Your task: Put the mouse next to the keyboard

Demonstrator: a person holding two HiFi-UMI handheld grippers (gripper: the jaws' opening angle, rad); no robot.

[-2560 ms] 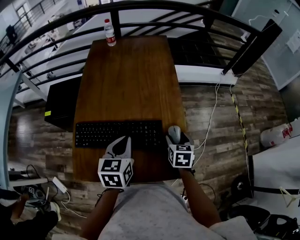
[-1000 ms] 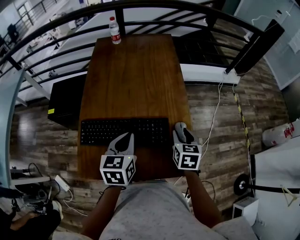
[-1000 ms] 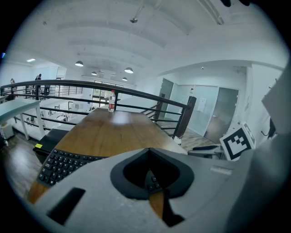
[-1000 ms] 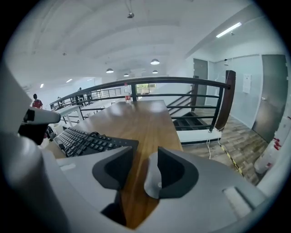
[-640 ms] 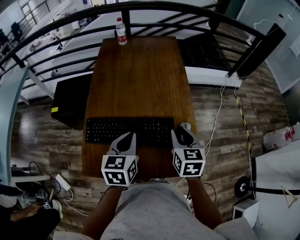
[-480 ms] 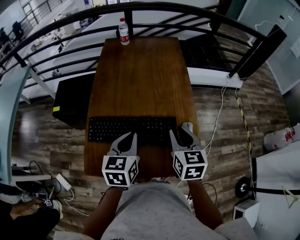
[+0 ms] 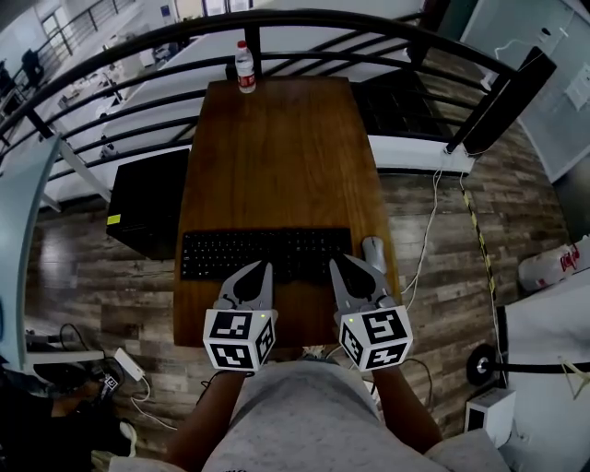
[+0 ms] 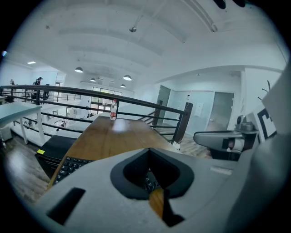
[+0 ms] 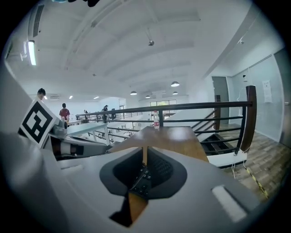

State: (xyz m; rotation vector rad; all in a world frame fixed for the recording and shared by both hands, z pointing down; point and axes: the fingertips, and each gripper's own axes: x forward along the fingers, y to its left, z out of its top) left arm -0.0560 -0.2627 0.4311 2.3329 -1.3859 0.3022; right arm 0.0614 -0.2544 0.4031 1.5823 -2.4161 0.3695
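The black keyboard (image 7: 267,255) lies across the near part of the wooden table (image 7: 277,147). The grey mouse (image 7: 372,251) rests on the table just off the keyboard's right end, with nothing touching it. My right gripper (image 7: 348,265) hovers near the keyboard's right end, left of the mouse. Its jaws are closing, almost together, with nothing between them. In the right gripper view (image 9: 145,148) only a thin slit remains at the tips. My left gripper (image 7: 258,269) is shut and empty over the keyboard's front edge, as the left gripper view (image 8: 148,149) also shows.
A water bottle (image 7: 245,67) stands at the table's far edge against a black railing (image 7: 304,18). A black cabinet (image 7: 147,203) sits left of the table. Cables (image 7: 419,230) run over the floor on the right. The table's right edge is close beside the mouse.
My right gripper has let go of the mouse, drawn back toward me and brought its jaws nearly together. The mouse stays beside the keyboard's right end. The left gripper has kept its place.
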